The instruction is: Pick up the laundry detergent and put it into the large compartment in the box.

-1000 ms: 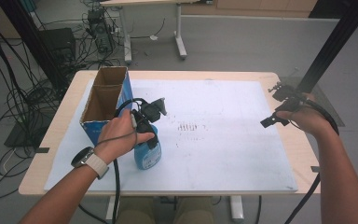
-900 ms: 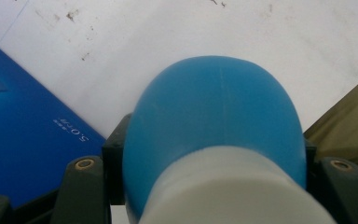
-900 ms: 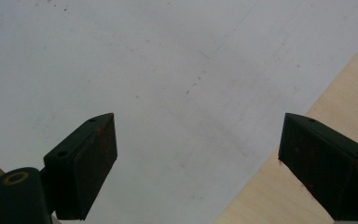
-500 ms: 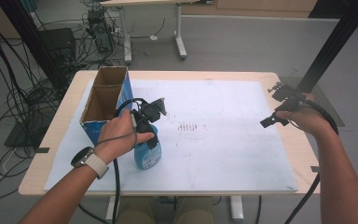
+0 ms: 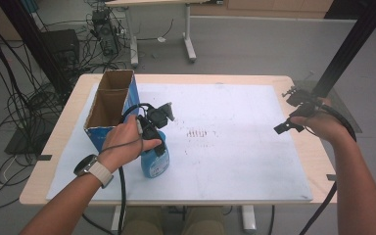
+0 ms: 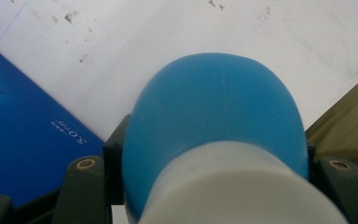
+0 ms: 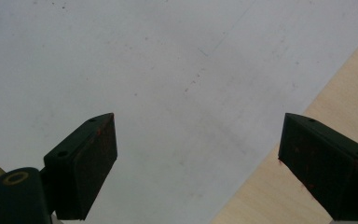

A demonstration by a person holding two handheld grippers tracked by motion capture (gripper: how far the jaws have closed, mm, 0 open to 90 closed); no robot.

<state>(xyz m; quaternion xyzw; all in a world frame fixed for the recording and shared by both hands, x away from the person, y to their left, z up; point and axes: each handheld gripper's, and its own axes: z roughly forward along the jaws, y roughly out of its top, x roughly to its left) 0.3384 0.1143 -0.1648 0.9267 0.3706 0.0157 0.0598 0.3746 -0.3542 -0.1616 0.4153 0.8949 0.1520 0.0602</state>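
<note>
Bottle: blue plastic bottle [image 5: 154,164] with a pale cap end, standing on the white mat at about seven o'clock of the table, just beside the box's near corner
Table: pale wooden top [image 5: 303,147], its bare edge showing around the mat
Mat: white sheet [image 5: 235,147] over most of the table, with a patch of small dark marks near its middle
Box: open blue cardboard box [image 5: 108,110] at about ten o'clock of the table, split into two compartments, both apparently with nothing in them; it stands at ten o'clock from the bottle
Bottle handling: by the look of it a light, smooth, rounded plastic body, stiff enough to grip but likely to give a little under pressure; the curve could let it slip or swivel between flat pads, so a hold across the upper body just below the cap, square to its sides, seems safest
Left gripper: the left gripper [image 5: 152,133] comes down on the bottle's top; in the left gripper view its jaws sit tight against both sides of the blue body [image 6: 214,126], clamped on it
Right gripper: the right gripper [image 5: 285,126] hangs at about three o'clock, well apart from the bottle; its jaws stand wide apart with bare mat between them [image 7: 198,154]
Step in hand: judged as the grasp made, the lift not yet begun
</note>
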